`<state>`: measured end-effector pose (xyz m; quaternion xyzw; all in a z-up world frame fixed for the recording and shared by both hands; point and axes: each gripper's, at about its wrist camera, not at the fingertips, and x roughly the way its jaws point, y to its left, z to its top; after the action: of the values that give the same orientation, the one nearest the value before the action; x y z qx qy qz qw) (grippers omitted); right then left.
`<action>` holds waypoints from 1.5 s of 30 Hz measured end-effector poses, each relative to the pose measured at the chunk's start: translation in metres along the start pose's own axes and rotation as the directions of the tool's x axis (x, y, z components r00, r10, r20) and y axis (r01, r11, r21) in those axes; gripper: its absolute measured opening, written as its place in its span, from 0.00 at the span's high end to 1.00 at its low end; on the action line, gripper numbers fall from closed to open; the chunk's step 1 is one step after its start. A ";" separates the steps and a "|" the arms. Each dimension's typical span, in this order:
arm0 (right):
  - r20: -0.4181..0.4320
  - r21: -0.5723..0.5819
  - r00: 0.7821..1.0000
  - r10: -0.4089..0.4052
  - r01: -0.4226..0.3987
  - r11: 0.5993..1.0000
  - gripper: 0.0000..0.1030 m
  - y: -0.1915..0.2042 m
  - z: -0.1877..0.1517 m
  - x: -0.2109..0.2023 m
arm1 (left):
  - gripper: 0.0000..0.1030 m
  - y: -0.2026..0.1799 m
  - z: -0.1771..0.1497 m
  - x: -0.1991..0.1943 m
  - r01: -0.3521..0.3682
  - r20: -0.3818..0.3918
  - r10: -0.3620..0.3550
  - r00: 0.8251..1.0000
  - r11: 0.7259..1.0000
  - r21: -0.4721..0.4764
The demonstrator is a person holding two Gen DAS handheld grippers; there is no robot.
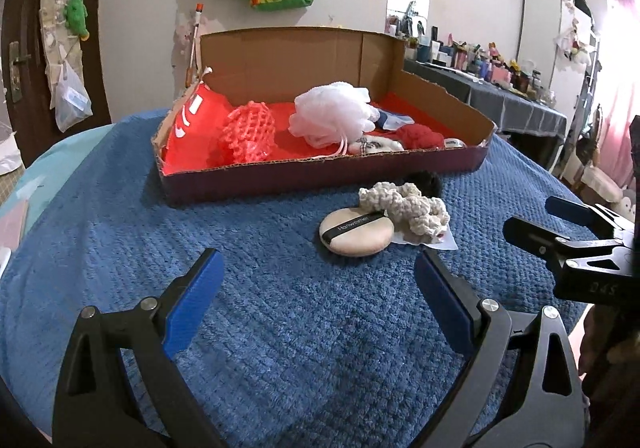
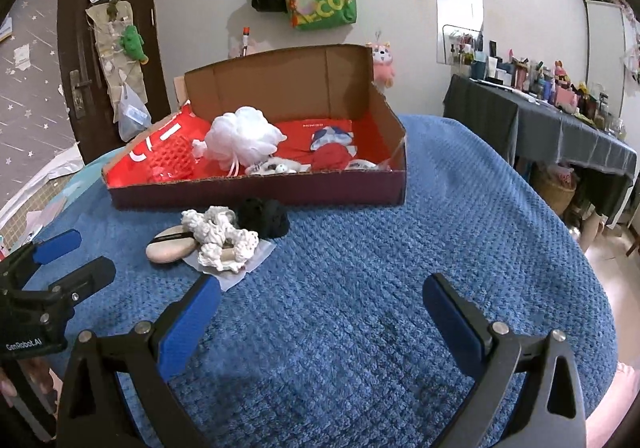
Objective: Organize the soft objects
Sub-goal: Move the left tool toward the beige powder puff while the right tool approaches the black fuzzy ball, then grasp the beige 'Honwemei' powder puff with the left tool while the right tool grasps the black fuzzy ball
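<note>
A blue blanket [image 1: 280, 328] is spread over the surface, and a low cardboard box [image 1: 320, 171] is placed at its far edge. Inside the box a red bag [image 1: 192, 135] is laid along the left end. A pink net sponge [image 1: 248, 131] is seen on it, and a white loofah [image 1: 334, 113] is set near the middle of the box. A red yarn piece [image 1: 420, 135] is placed toward the right end.

In front of the box, on the blanket, a round beige puff [image 1: 354, 234] is lying. A cream crochet piece [image 1: 404, 207] is touching its far side and is resting on a white paper [image 2: 248, 260]. A black soft thing [image 2: 264, 215], maybe yarn, is found just behind it, against the front wall of the box.

The left gripper [image 1: 316, 288] is held over the near edge of the blanket with its fingers wide apart and nothing between them. The right gripper [image 2: 320, 308] is held beside it, also spread and empty.
</note>
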<state>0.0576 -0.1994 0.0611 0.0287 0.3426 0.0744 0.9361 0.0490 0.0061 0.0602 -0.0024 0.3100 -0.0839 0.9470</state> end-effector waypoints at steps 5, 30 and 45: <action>-0.018 0.010 1.000 0.023 -0.023 1.000 0.00 -0.002 0.003 0.007 | 0.06 0.001 0.004 0.009 0.018 -0.030 -0.018 0.999 1.000 -0.002; -0.194 0.125 0.946 0.260 -0.240 0.963 0.11 -0.009 0.053 0.086 | 0.22 0.001 0.032 0.079 0.157 -0.246 -0.144 0.958 0.987 0.031; -0.197 0.071 0.918 0.344 -0.337 0.939 0.63 0.008 0.054 0.091 | 0.53 -0.007 0.035 0.073 0.263 -0.217 -0.250 0.943 0.964 0.032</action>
<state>0.1604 -0.1767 0.0454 0.0965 0.4288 0.2324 0.8676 0.1265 -0.0139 0.0461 -0.0050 0.4032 -0.2158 0.8893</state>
